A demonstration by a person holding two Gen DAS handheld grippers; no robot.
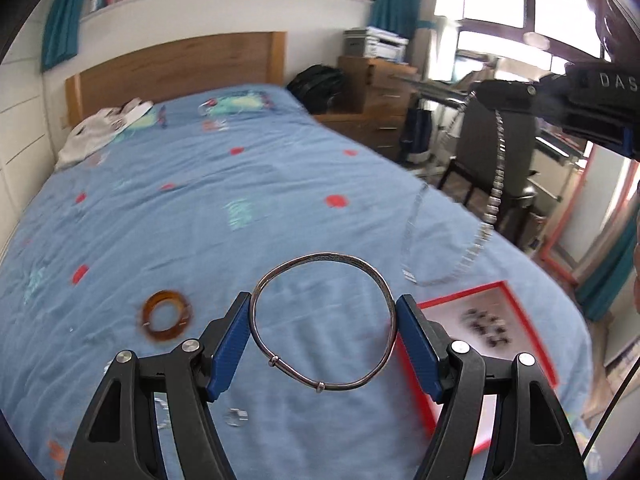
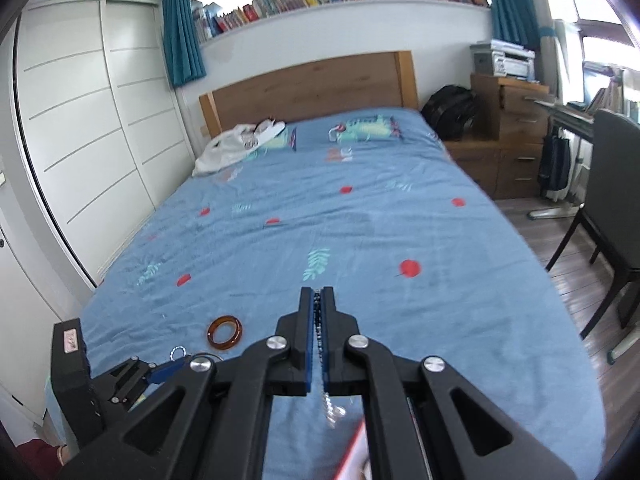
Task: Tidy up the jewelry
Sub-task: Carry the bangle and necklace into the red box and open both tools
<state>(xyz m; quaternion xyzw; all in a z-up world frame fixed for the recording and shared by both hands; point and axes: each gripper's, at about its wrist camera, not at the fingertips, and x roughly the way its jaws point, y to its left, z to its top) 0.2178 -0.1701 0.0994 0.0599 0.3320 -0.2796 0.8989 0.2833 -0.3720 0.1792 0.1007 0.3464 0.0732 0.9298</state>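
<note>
— Left gripper is holding what?
— It is clamping the silver bangle across its width; the red tray is lying just right, nearer.
— Right gripper?
— It is pinching the bead chain, dangling above the tray's far edge.

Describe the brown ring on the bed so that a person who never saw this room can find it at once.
Start at the blue bedspread and come to its near end, the end away from the wooden headboard. The amber ring lies flat there, by itself on the cloth. It is thick, glossy and translucent brown, unlike the thin silver bangle held in the left gripper.
</note>
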